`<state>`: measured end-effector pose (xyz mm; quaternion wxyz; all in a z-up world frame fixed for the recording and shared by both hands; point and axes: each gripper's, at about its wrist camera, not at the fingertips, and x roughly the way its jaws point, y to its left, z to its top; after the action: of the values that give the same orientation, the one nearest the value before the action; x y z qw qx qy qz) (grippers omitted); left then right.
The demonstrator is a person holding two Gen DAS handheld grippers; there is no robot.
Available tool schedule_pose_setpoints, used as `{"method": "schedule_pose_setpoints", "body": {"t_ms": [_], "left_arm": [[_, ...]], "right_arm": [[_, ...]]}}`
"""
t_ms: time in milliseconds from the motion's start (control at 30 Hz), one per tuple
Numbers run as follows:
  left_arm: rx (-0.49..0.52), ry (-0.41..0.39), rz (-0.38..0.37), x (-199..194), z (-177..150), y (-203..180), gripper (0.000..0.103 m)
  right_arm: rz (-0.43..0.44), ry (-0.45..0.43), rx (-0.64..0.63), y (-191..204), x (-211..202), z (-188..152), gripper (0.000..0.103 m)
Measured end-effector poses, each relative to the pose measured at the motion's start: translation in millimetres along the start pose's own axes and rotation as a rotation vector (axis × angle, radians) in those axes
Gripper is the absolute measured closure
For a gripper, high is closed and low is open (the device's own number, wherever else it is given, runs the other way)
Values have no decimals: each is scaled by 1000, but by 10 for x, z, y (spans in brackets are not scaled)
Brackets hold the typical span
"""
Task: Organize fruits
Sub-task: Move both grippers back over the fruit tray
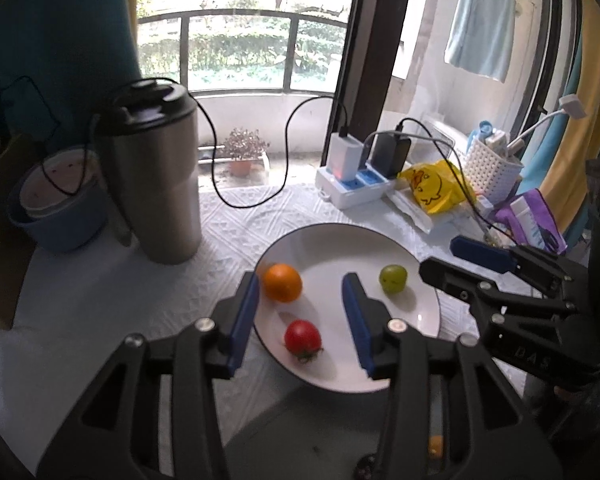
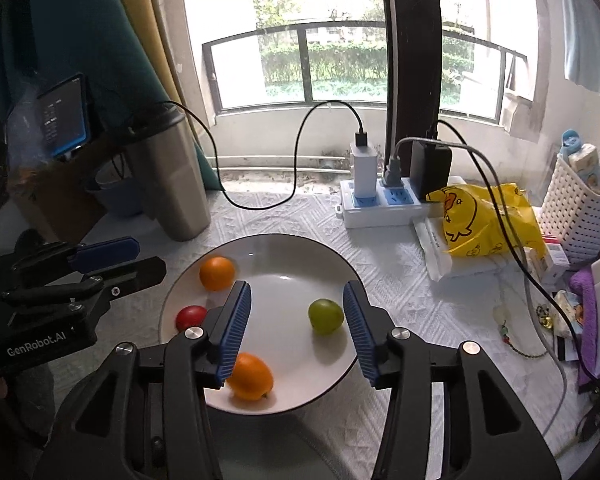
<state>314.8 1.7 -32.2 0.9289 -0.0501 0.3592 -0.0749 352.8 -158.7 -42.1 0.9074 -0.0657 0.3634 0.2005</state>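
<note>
1. White plate (image 1: 428,312) on a pale textured cloth (image 1: 100,300), lower centre of the left wrist view; same plate (image 2: 300,256) at the centre of the right wrist view.
2. On the plate: round orange (image 1: 283,282) near the left rim, red tomato (image 1: 302,337) with a green stalk below it, green fruit (image 1: 393,278) toward the right.
3. In the right wrist view: orange (image 2: 217,273) upper left of the plate, tomato (image 2: 190,317) at the left rim, green fruit (image 2: 325,315) right of centre, and a second orange fruit (image 2: 252,377) near the bottom rim, partly behind a blue pad.
4. Left gripper (image 1: 300,320): jaws apart, nothing clamped, tomato showing in the gap without touching either pad.
5. Right gripper (image 2: 296,328): jaws apart, nothing clamped, green fruit framed near the right pad, clear of it.
6. Right gripper also at the right edge of the left view (image 1: 452,258); left gripper at the left edge of the right view (image 2: 148,258).
7. Steel tumbler (image 1: 156,176) upright, upper left of the plate, apart from it.
8. Power strip (image 2: 380,208) with chargers beyond the plate; yellow bag (image 2: 484,220) and white basket (image 2: 576,216) toward the right.
</note>
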Motion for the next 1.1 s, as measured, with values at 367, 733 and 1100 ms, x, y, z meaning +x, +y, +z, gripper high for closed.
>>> {"method": "schedule_pose_setpoints", "body": {"t_ms": [367, 733, 1100], "left_arm": [[-14, -45, 8, -480, -241, -2, 40], [-45, -22, 24, -675, -632, 53, 39], [-75, 27, 7, -716, -1094, 86, 39]], "right_arm": [[5, -30, -13, 144, -416, -170, 52], [-3, 9, -9, 115, -624, -556, 52], [33, 82, 24, 57, -689, -1017, 52]]}}
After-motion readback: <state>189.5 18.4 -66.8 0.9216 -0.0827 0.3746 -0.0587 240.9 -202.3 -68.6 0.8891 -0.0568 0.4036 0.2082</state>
